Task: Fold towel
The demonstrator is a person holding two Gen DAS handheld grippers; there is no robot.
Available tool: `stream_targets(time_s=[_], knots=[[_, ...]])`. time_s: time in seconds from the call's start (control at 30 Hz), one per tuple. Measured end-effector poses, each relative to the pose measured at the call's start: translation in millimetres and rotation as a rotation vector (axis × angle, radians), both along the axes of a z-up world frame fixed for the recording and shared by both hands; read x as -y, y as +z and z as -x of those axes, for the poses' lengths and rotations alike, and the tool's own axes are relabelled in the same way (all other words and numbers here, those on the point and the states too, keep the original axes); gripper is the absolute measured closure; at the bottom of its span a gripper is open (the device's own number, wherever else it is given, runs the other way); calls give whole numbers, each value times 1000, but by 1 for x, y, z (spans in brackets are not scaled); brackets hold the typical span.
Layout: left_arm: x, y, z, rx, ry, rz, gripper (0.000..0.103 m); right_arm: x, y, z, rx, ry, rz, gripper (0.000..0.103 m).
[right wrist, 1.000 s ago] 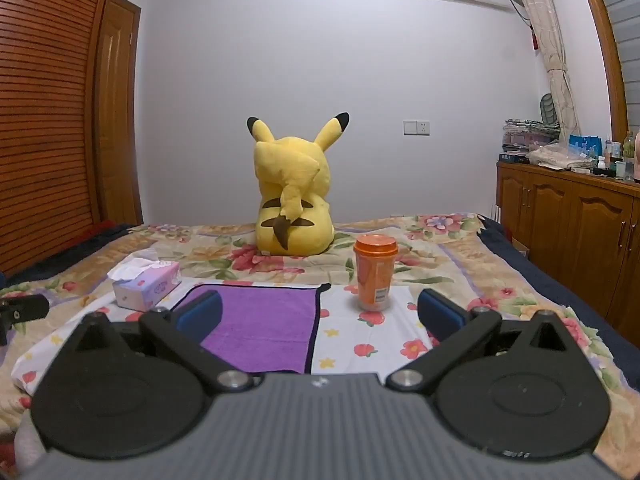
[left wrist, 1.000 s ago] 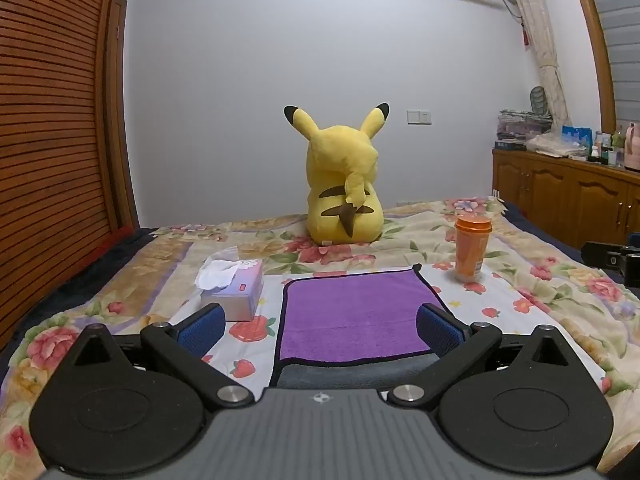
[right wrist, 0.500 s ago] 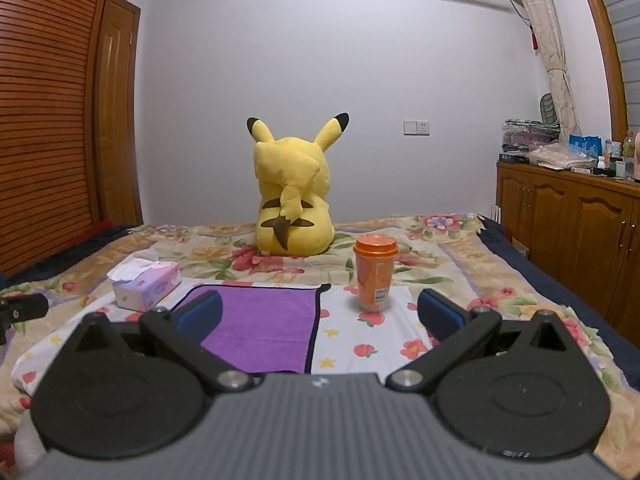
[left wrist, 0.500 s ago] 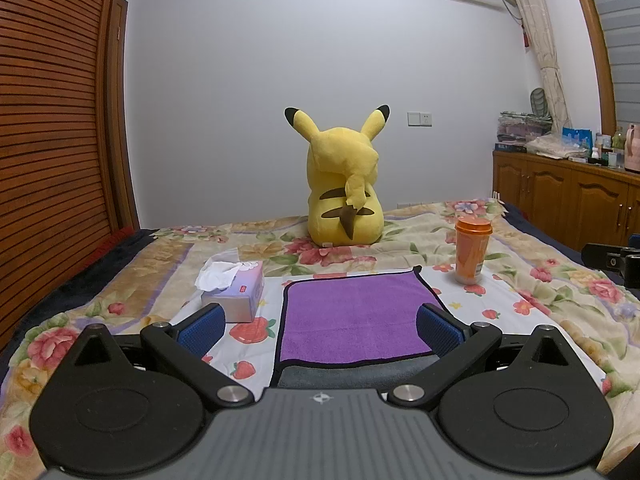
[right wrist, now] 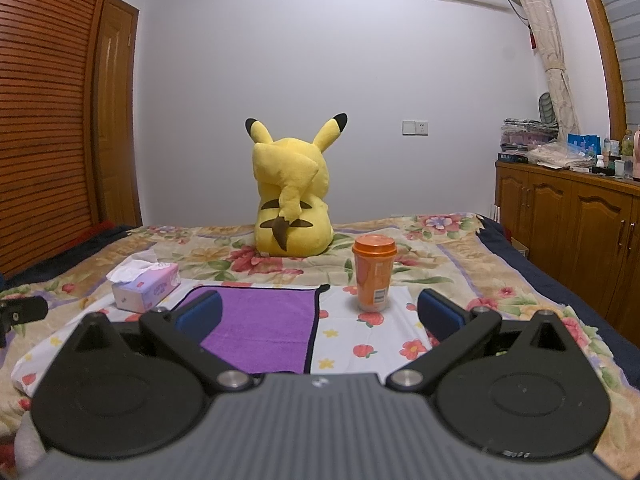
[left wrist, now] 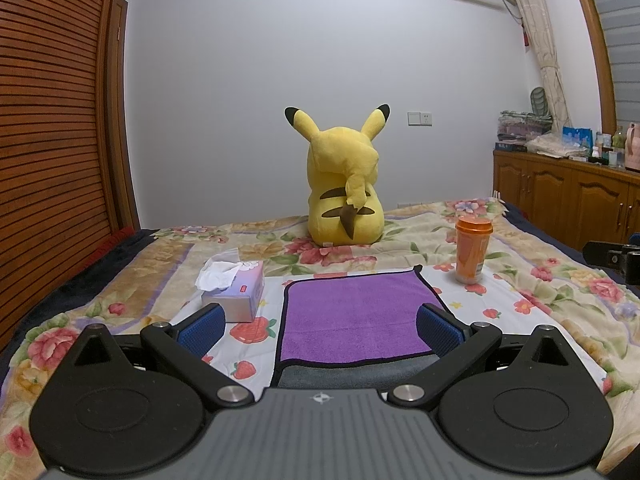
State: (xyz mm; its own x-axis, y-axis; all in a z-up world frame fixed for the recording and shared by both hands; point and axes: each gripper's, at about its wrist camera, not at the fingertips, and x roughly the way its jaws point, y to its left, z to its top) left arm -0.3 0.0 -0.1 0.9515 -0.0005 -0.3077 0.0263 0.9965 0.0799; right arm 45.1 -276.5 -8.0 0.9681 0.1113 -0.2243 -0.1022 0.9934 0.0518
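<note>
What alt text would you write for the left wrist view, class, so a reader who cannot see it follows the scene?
A purple towel lies flat on a floral bedspread, framed by the open left gripper, which holds nothing. A tissue box sits left of the towel, an orange cup to its right, and a yellow plush toy sits beyond, back turned.

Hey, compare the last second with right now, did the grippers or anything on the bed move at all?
Nothing visibly changed. Both the left gripper and the right gripper are open as before and hold nothing, and the purple towel lies flat on the bed, untouched. The tissue box, orange cup and yellow plush toy kept their places.
</note>
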Motion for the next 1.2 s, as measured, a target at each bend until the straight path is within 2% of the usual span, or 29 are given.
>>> stream_targets(time_s=[1.2], knots=[[-2, -2, -4, -18, 0, -7, 0, 1, 1, 1, -5, 1, -3, 0]])
